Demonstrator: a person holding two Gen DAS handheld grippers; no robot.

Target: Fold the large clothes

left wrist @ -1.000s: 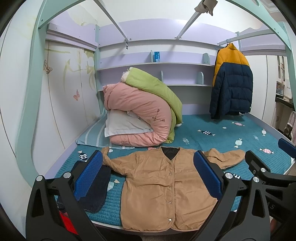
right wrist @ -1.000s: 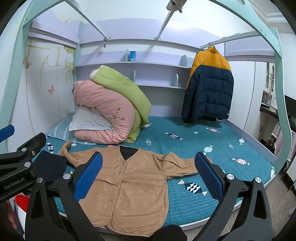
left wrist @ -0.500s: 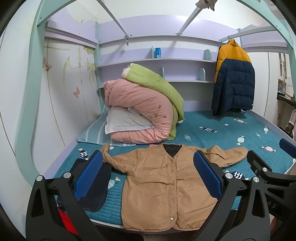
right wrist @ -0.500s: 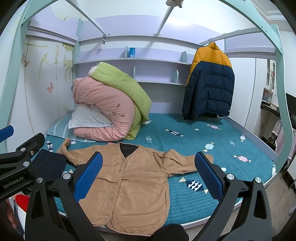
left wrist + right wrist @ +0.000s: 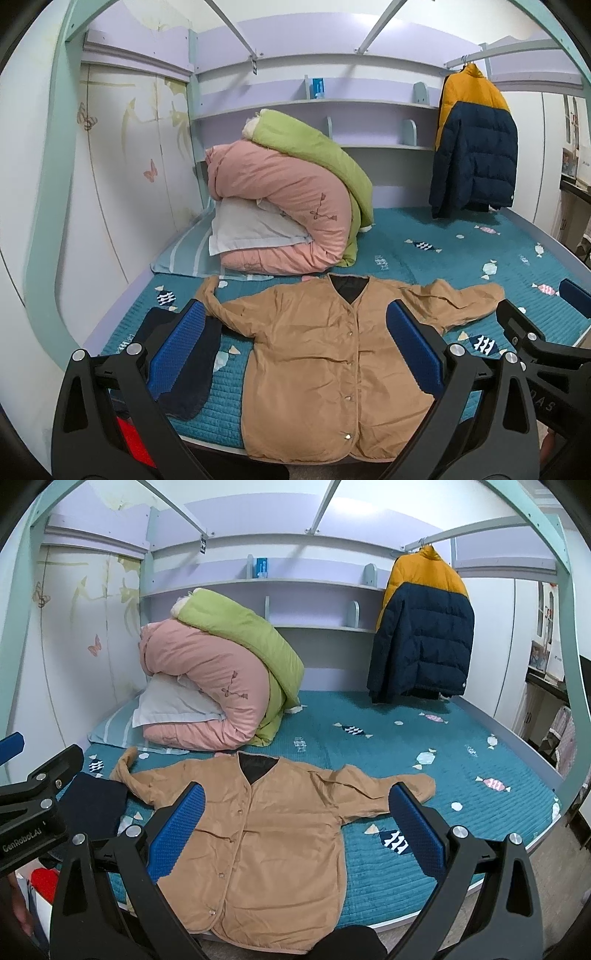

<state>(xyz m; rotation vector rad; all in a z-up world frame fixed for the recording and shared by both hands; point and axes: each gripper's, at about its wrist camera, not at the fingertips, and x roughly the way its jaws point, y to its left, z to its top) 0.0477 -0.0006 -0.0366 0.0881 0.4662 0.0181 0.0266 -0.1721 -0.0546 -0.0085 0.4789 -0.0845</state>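
- On the side of the left gripper (image 5: 29, 812), seen from the right wrist camera, white lettering reads "GenRobot.AI"; partial letters on the right gripper (image 5: 546, 354) in the left wrist view are too cut off to read.
- Left gripper (image 5: 295, 347): jaws spread wide, blue pads (image 5: 177, 350) holding nothing, raised above the near edge of the bed (image 5: 480, 251).
- Right gripper (image 5: 295, 827): jaws likewise wide apart, empty, blue pads (image 5: 417, 827) above the bed's near edge.
- Tan jacket (image 5: 317, 354): lies flat, front up, buttoned, on the teal bed cover, collar toward the headboard, hem hanging slightly over the near edge. Both sleeves spread out sideways; the left-side sleeve (image 5: 218, 310) is bunched and twisted.
- Dark folded garment (image 5: 184, 354): on the cover just beside the jacket, touching the twisted sleeve's end.
- Behind the jacket: pink quilt (image 5: 280, 206) rolled over a white pillow (image 5: 251, 229), green quilt (image 5: 314, 151) draped on top.
- Yellow and navy puffer coat (image 5: 472, 147): hangs from a rail at the far right corner, well apart from the jacket.
- Small blue box (image 5: 317, 88): upright on the upper shelf (image 5: 369, 105); its print is too small to read.
- Red item (image 5: 136, 443): low at the near left edge, mostly hidden by the gripper frame.
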